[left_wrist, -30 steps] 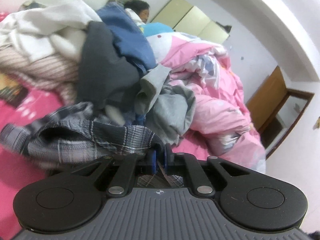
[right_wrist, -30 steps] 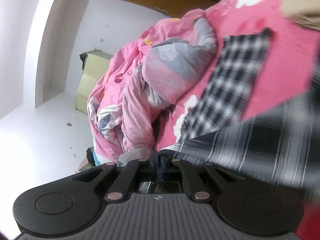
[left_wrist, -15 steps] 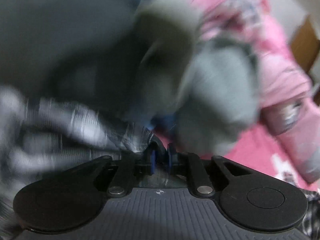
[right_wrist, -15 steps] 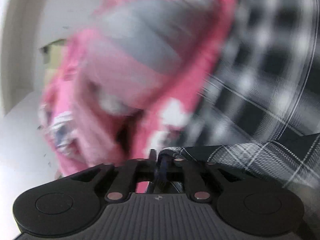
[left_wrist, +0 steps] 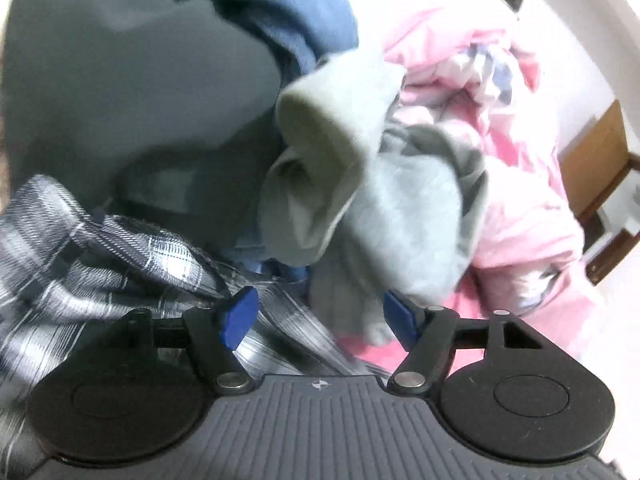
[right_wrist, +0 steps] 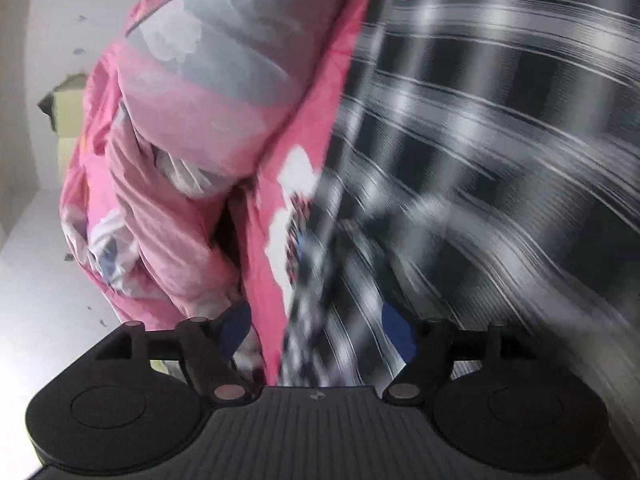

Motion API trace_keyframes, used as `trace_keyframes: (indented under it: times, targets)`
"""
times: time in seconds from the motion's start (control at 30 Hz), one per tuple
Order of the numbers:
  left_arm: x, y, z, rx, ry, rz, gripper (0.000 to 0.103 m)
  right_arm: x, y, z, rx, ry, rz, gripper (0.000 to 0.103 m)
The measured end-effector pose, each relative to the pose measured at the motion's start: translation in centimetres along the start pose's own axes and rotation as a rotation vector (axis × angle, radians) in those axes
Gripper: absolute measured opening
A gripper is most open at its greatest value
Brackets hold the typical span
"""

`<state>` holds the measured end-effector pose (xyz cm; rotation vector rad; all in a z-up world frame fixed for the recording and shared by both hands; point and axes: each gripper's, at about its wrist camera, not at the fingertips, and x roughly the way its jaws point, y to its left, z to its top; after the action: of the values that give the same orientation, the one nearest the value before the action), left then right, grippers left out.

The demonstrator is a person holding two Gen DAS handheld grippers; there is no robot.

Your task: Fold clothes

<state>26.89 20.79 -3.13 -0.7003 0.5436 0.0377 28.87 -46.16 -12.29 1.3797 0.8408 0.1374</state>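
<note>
A: Our left claw (left_wrist: 320, 316) has its jaws opening, pads apart, with the plaid shirt (left_wrist: 92, 264) lying under and to the left of them but no longer pinched. Our right claw (right_wrist: 316, 332) is opening too, and the same plaid cloth (right_wrist: 480, 160) runs between and ahead of its pads, loose as far as we can tell through the blur.

B: Then what worries us is the shirt slumping as we let go. If it lands bunched instead of flat on the pink bed sheet (right_wrist: 304, 128), any fold we have made could come undone.

A: We also sit close to the heap. Just ahead of the left claw a grey sweater (left_wrist: 384, 184) hangs over, touching or nearly touching the right pad (left_wrist: 400, 316). We could snag it when we next close.

B: Behind it are a dark grey garment (left_wrist: 120, 80) and a blue one (left_wrist: 280, 12), crowding the space ahead. To the right, the pink quilt (left_wrist: 520, 184) is bundled up.

A: On the right claw's left that quilt (right_wrist: 180, 120) hems in the shirt's edge, so we have little room to spread.
</note>
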Motion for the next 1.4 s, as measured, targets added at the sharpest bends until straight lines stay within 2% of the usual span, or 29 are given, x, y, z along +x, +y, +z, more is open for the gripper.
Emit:
trace_keyframes:
  times: [0.07,0.2,0.23,0.27,0.33,0.4,0.53,0.63,0.7,0.77,0.87,0.97,1.07,1.23,1.4]
  targets:
    - [-2.2,-0.4,-0.2,-0.009,0.002,-0.008,0.070,-1.8,-0.2,-1.4,0.012,0.018,-0.021,0.076]
    - [-8.2,-1.4,-1.4,0.005,0.017,-0.059,0.073,-7.1,0.1,-5.7,-0.018,0.027,0.037,0.078]
    - [-9.9,-1.6,-2.1,0.023,0.017,-0.068,0.079,-8.8,0.1,-7.1,-0.032,0.023,0.059,0.080]
    - [-11.7,-1.6,-2.9,0.045,0.010,-0.078,0.090,-10.5,-0.1,-8.7,-0.048,0.015,0.076,0.082]
    - [-14.8,-1.3,-4.6,0.080,-0.003,-0.082,0.101,-13.3,-1.0,-11.7,-0.071,0.006,0.090,0.094]
    - [-17.5,-0.8,-6.2,0.101,-0.006,-0.074,0.101,-15.1,-2.5,-14.6,-0.065,0.029,0.070,0.094]
    - [-19.5,1.9,-8.8,0.031,0.035,-0.050,0.101,-16.2,-6.0,-19.8,-0.021,0.088,0.056,0.094]
    - [-18.6,3.9,-10.2,-0.027,0.073,-0.025,0.099,-15.2,-6.5,-22.1,-0.026,0.115,0.081,0.094]
    - [-16.8,4.5,-10.0,-0.069,0.084,-0.001,0.097,-13.7,-6.1,-22.3,-0.038,0.114,0.113,0.094]
    - [-15.3,5.0,-9.6,-0.089,0.064,0.018,0.088,-12.2,-5.5,-22.3,-0.049,0.113,0.144,0.094]
    - [-13.2,5.7,-9.0,-0.099,0.034,0.037,0.081,-8.6,-4.9,-21.8,-0.058,0.111,0.159,0.094]
    - [-10.9,7.3,-8.3,-0.150,0.034,0.067,0.074,-5.3,-4.5,-21.1,-0.052,0.102,0.132,0.092]
    - [-9.6,8.6,-7.5,-0.187,-0.003,0.047,0.074,-2.8,-3.5,-20.3,-0.061,0.082,0.119,0.093]
    - [-7.4,9.7,-5.9,-0.240,-0.063,0.047,0.066,0.2,-2.1,-18.2,-0.062,0.015,0.084,0.088]
    - [-5.8,10.3,-5.0,-0.276,-0.120,0.050,0.055,3.4,-0.4,-16.2,-0.075,-0.069,0.054,0.087]
